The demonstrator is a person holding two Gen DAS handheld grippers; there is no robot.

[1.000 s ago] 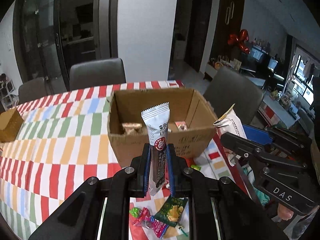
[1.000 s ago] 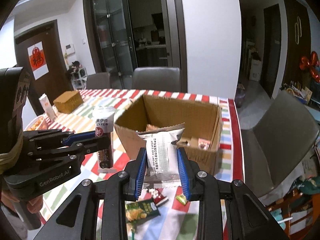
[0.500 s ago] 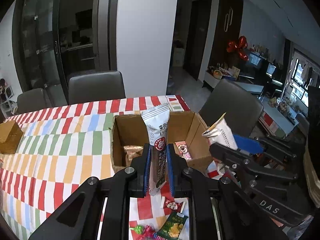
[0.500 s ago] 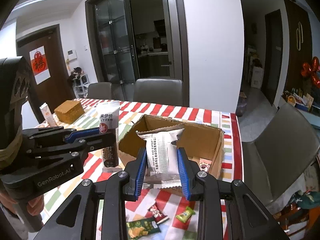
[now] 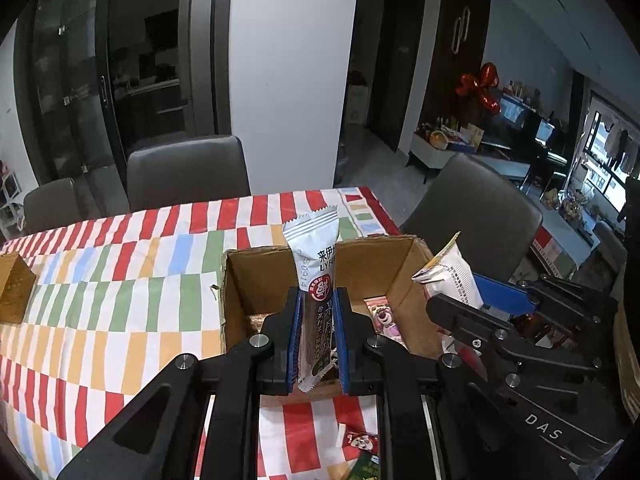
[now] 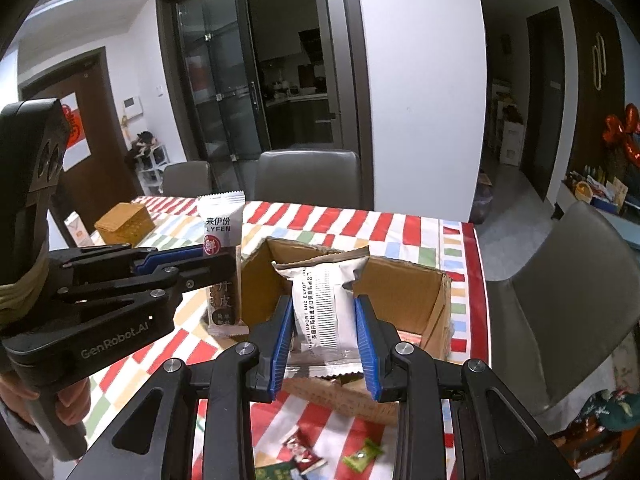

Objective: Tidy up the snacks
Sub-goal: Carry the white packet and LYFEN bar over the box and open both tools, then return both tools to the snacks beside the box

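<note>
Both grippers have advanced over the cardboard box (image 5: pixel 392 276) since a second ago: then the box lay ahead of the fingers, now its open top sits directly behind each held packet and more of its floor is visible.

Nearest the cameras, loose snacks remain on the striped tablecloth (image 5: pixel 120 280): a red-wrapped sweet (image 6: pixel 304 454) and a green-wrapped sweet (image 6: pixel 362 456) lie just short of the box.

The left gripper (image 5: pixel 318 344) has its jaws pressed onto a slim white-and-brown packet (image 5: pixel 316 264), which stands upright with its crimped top high above the pads. The right gripper (image 6: pixel 324 344) pinches a wider white pouch (image 6: pixel 324 304), also upright, its printed back facing the camera.

Inside the box, a pink bear-print packet (image 5: pixel 384 320) lies on the floor; other contents are partly hidden. Beyond, a small tan box (image 6: pixel 124 222) sits on the far left of the table, with grey chairs behind.

Risks, as judged: the two tools stand close side by side, so a simultaneous release could knock one against the other. The tall slim packet is held low and may tip onto the box rim or outside it if dropped before it is fully inside the walls.
</note>
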